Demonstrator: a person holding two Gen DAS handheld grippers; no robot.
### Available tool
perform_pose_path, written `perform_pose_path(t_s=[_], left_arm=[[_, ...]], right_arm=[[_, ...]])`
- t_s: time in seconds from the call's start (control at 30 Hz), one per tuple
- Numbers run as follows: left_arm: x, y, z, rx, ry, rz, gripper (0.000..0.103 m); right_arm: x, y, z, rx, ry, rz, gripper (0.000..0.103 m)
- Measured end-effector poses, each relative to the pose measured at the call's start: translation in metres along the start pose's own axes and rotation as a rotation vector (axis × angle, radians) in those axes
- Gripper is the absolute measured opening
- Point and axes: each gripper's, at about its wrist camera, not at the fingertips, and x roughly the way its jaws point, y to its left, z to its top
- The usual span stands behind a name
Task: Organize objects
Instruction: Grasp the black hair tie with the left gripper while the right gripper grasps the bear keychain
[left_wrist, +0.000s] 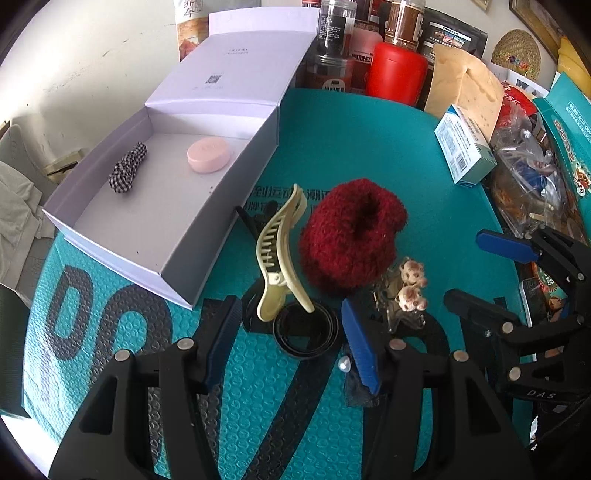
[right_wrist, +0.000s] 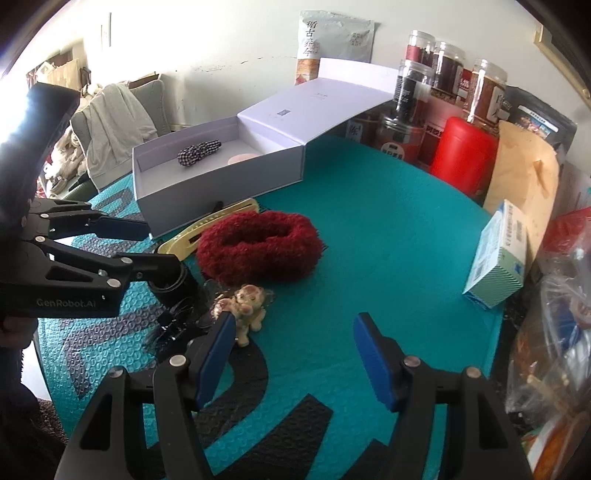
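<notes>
two things already lie in the open white box (left_wrist: 122, 229): a checked scrunchie (left_wrist: 127, 168) toward its left side and a round pink compact (left_wrist: 208, 154) further back, well apart from each other. that is the part of the tidying that looks done.

the rest is still out on the teal mat (left_wrist: 369, 147) covering the bench, bunched just beside the box's near corner. a cream claw clip (left_wrist: 279, 258) stands tilted, its lower end resting at a black ring-shaped band (left_wrist: 306, 332). touching or nearly touching it on the right is a big dark-red fluffy scrunchie (left_wrist: 351, 240), and in front of that a small clip with two little bear figures (left_wrist: 410, 282). a bit of dark netting with a pearl bead (left_wrist: 345, 365) shows by the left tool's finger; what it belongs to i cannot tell.

the left tool (left_wrist: 291, 332) hangs over the black band and the foot of the claw clip, jaws apart, pads pressing on nothing. the right tool (right_wrist: 295, 354) has its jaws apart too, nothing between them but bare mat, with the bear clip just beside its left finger (right_wrist: 218, 354).

by my count at least four pieces remain to go in, so the job seems less than half done. the box has plenty of free floor left for them.
</notes>
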Motion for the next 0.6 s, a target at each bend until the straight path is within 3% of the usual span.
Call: perform_pose_path(t_s=[0.43, 0.6], left_arm=[[0.018, 0.007, -0.008, -0.015, 0.023, -0.037, 0.055], [0.015, 0.010, -0.015, -0.020, 0.031, -0.095, 0.055]], right_arm=[[0.032, 0.011, 0.010, -0.005, 0.030, 0.100, 0.068], [0.041, 0.011, 0.010, 0.002, 0.044, 0.111, 0.068]])
